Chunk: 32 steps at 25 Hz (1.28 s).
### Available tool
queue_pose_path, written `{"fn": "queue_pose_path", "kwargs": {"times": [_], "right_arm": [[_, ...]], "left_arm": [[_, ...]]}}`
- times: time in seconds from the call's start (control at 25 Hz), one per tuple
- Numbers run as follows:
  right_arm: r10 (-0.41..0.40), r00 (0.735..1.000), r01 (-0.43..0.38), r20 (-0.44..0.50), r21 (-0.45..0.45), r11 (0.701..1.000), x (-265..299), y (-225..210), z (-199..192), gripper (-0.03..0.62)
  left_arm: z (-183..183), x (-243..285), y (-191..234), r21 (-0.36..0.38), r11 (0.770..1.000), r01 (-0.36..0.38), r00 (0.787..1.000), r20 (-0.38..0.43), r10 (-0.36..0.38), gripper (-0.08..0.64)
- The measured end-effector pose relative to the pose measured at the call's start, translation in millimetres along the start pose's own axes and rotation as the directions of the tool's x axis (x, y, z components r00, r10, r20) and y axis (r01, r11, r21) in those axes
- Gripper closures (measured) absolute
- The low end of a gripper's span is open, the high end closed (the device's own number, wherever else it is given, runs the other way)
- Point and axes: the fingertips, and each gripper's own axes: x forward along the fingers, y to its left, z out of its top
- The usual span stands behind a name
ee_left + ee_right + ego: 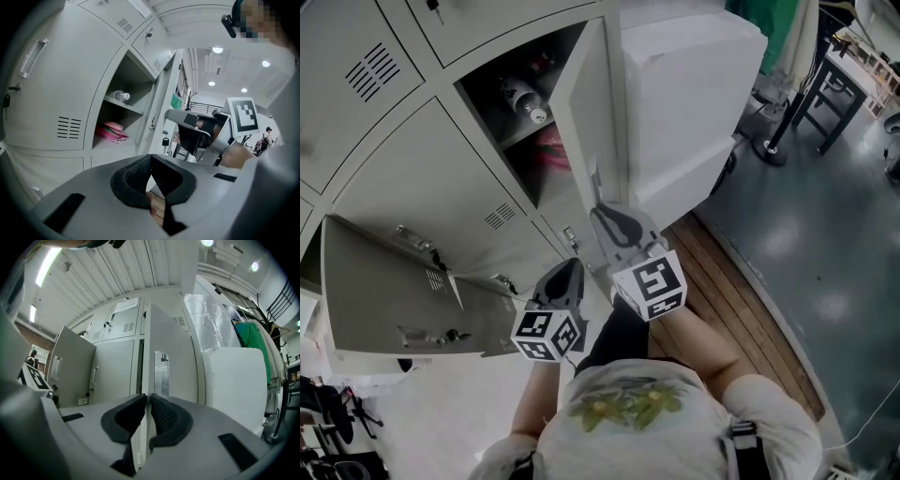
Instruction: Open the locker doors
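Observation:
The tall grey locker door (589, 112) stands swung open, and I see it edge-on in the right gripper view as a thin panel (165, 357). My right gripper (602, 211) is at its lower free edge; its dark pads (161, 416) are closed with that edge pinched between them, so my right gripper (147, 399) is shut on the door. My left gripper (570, 272) hangs just below and to the left, off the lockers. In its own view my left gripper (151, 160) has its tips touching and nothing between them. The open compartment (123, 117) faces it.
Inside the compartment, a bottle (525, 98) lies on the shelf and pink cloth (551, 148) lies below. Another locker door (384, 291) hangs open at lower left. A big white block (694, 84) stands right of the lockers, beside a wooden floor strip (722, 281).

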Motion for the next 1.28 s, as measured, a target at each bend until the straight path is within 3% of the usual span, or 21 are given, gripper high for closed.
{"fn": "queue_pose_path", "kwargs": {"times": [0.72,1.28], "right_arm": [[-0.12,0.992,0.12,-0.023,-0.018,0.993,-33,-28,3,0.543],[-0.23,0.972,0.229,-0.048,-0.038,0.973,-55,-57,2,0.552]], "left_arm": [[-3,21,-28,0.017,0.994,0.108,0.994,-0.025,-0.108,0.531],[10,34,-45,0.049,0.984,0.172,0.985,-0.016,-0.172,0.531]]}}
